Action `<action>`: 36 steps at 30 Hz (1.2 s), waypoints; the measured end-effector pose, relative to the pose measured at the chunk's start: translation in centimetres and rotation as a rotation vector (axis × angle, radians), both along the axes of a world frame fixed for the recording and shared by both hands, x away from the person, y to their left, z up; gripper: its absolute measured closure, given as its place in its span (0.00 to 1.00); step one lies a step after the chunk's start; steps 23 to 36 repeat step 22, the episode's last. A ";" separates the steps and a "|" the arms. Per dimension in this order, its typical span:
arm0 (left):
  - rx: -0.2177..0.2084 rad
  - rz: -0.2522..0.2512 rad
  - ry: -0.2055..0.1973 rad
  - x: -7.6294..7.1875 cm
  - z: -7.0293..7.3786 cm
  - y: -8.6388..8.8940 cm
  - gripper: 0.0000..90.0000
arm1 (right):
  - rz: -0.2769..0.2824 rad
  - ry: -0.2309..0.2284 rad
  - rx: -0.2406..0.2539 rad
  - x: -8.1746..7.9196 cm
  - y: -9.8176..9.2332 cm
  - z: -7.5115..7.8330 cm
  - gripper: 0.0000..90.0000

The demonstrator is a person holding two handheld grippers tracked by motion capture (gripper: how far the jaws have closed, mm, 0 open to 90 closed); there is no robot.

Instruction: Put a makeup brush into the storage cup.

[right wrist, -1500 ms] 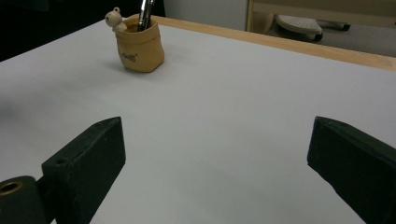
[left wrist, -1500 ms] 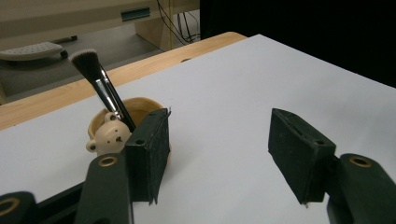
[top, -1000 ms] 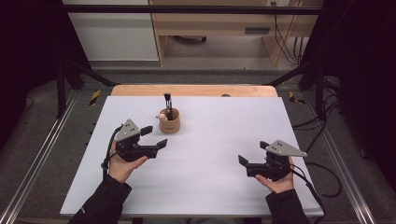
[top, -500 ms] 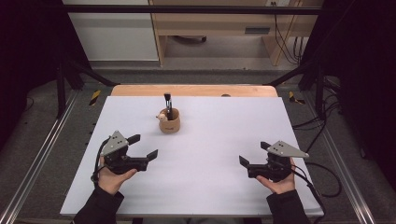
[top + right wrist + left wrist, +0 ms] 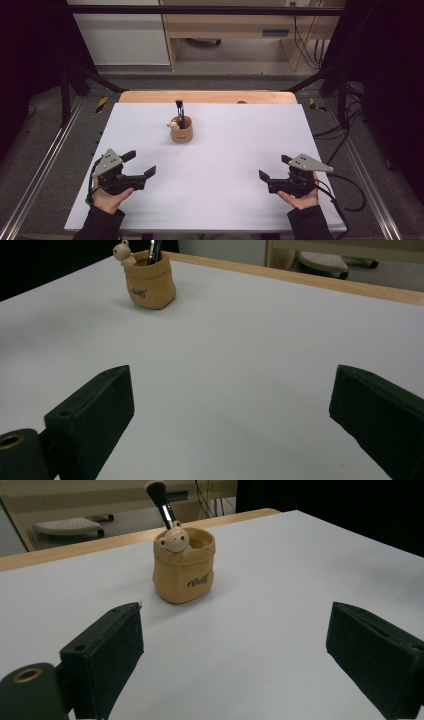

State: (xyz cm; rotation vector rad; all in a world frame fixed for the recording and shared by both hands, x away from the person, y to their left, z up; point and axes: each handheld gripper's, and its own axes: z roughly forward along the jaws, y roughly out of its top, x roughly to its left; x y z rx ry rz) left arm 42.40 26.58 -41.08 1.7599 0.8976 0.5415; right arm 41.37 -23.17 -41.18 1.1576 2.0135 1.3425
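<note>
A tan sack-shaped pot [image 5: 181,131] with a small bear figure on its rim stands at the far middle of the white table [image 5: 240,140]. A black-bristled brush [image 5: 179,107] stands upright in it. My left gripper [image 5: 141,163] rests near the table's front left, well short of the pot. Its jaws have just been opening and nothing is between them. In the left gripper view the pot [image 5: 184,572] and brush [image 5: 159,495] sit ahead of the left gripper [image 5: 235,650]. My right gripper [image 5: 273,167] is open and empty at the front right. The pot [image 5: 150,284] lies far off in the right gripper view, beyond the right gripper [image 5: 232,415].
A wooden strip [image 5: 207,97] runs along the table's far edge. Metal frame rails [image 5: 40,170] flank both sides. Black cables [image 5: 345,185] trail off the right gripper past the table's right edge. A wooden desk [image 5: 230,30] stands on the floor beyond.
My left gripper has drawn back from beside the pot toward the front left of the table and sunk a little. The right gripper has stayed put.
</note>
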 end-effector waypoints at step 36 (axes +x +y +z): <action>0.007 0.019 0.029 -0.3 -1.2 1.4 0.09 | -0.027 0.005 0.011 -0.2 -0.9 -0.5 0.05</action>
